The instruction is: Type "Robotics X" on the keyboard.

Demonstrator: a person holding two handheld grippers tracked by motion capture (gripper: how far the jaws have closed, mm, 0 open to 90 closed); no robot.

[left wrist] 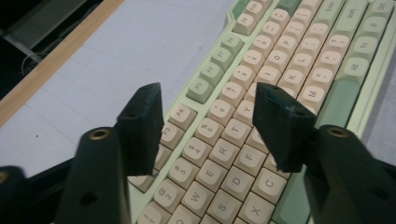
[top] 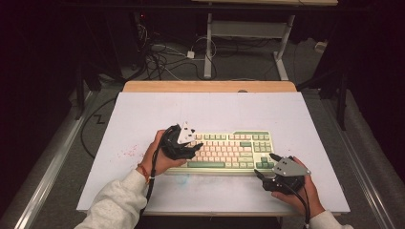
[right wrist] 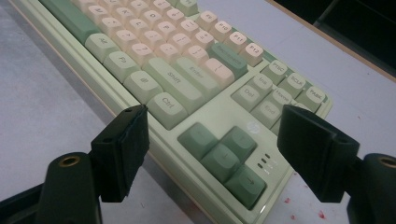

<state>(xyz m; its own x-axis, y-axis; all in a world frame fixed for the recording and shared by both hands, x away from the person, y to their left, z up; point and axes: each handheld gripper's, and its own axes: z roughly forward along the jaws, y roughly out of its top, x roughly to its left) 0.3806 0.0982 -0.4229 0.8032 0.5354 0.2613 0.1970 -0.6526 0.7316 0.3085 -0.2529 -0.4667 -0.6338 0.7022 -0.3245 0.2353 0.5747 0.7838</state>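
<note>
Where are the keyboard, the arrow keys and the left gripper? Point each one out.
keyboard (top: 229,150): high view, on its middle key rows.
arrow keys (right wrist: 224,158): right gripper view, on the down key.
left gripper (left wrist: 208,109): left gripper view, midway between its open jaws.

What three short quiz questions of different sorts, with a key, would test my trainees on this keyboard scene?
1. True or false: the left gripper has a keycap clamped between its fingers.
2. Which part of the keyboard lies nearest the right gripper? A) function row B) arrow keys C) space bar
3. What does the keyboard rest on?

Key
1. False: its jaws stand apart above the letter keys, with nothing between them.
2. B.
3. The white table top.
</note>
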